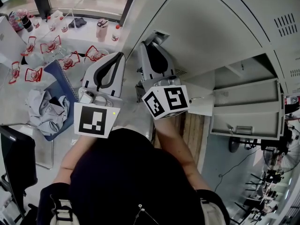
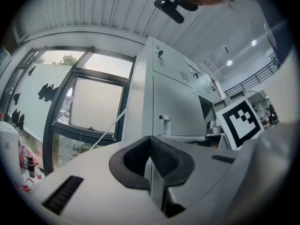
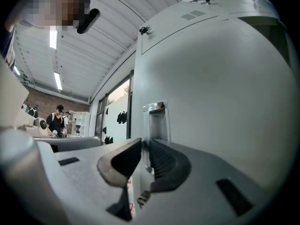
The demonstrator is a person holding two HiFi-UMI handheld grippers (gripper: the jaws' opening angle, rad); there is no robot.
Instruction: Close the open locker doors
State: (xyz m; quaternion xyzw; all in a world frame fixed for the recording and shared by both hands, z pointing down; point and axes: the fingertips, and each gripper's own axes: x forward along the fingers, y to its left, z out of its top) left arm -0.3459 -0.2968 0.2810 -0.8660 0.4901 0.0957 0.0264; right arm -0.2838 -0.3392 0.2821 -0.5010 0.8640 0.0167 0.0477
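A bank of grey lockers (image 1: 225,27) fills the upper right of the head view. Low at the right, one locker door (image 1: 246,109) hangs open beside its dark compartment (image 1: 243,67). My right gripper (image 1: 151,46) is up against the leftmost locker door (image 3: 211,102). Its chrome handle (image 3: 155,118) runs down into the narrow slit between the pads, which close on it. My left gripper (image 1: 120,56) hangs beside it, apart from the lockers, its pads (image 2: 161,156) meeting with nothing between them. The left gripper view shows the lockers (image 2: 173,93) and an open compartment (image 2: 206,112).
A white table (image 1: 14,93) at the left carries several red-framed lanterns (image 1: 33,73), bottles (image 1: 101,30) and a crumpled grey cloth (image 1: 47,108). A black chair (image 1: 16,163) stands low at the left. A window (image 2: 96,102) is left of the lockers. A person (image 3: 57,121) stands far off.
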